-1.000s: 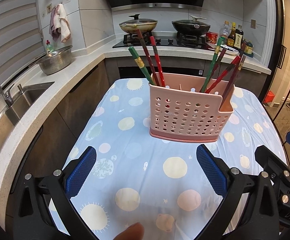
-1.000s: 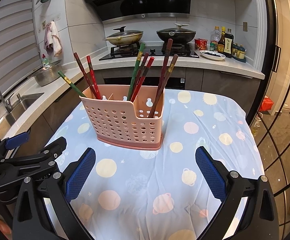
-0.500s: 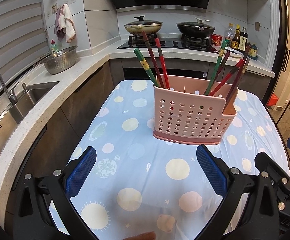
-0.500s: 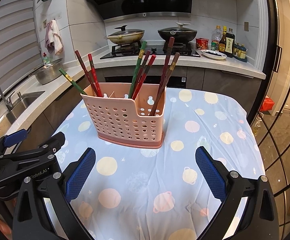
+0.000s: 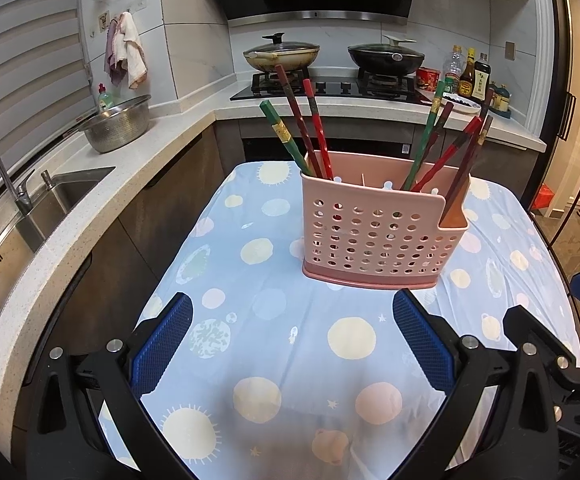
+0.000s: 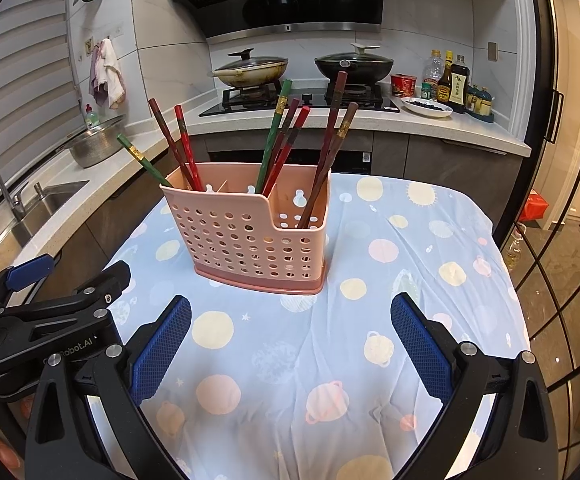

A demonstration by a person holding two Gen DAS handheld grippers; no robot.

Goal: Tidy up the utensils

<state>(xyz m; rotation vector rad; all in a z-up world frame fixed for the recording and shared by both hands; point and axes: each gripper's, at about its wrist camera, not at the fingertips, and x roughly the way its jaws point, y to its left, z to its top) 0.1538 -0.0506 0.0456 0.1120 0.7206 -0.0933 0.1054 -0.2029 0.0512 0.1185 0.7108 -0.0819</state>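
Looking along the left gripper (image 5: pixel 290 344), both blue pads (image 5: pixel 162 344) stand wide apart with nothing between them, hovering over the near part of the table. A pink perforated caddy (image 5: pixel 378 236) stands upright on the planet-print tablecloth (image 5: pixel 250 292), ahead and slightly right of the pads, well apart from them. Chopsticks (image 5: pixel 318 132) lean out of it: three at its left end, the rest fanning right. Bare cloth lies between pads and caddy. The cloth's left edge drops off beside a white countertop (image 5: pixel 90 208) with a sink (image 5: pixel 22 216) and a steel colander (image 5: pixel 118 124). Part of the right gripper (image 5: pixel 546 344) shows at the lower right.

From the right wrist, the right gripper (image 6: pixel 290 340) is likewise spread open and holds nothing, its pads (image 6: pixel 422 344) above open cloth (image 6: pixel 410 264). The caddy (image 6: pixel 250 236) sits ahead and left of centre, its lower right compartment holding two dark chopsticks (image 6: pixel 330 148). Wide bare cloth runs to the table's right edge, beyond which is a dark tiled floor (image 6: pixel 562 264). The left gripper (image 6: pixel 50 312) lies at the lower left, near the table's left edge. Behind, a stove (image 6: pixel 302 96) carries two lidded pans, with bottles (image 6: pixel 450 80) to its right.
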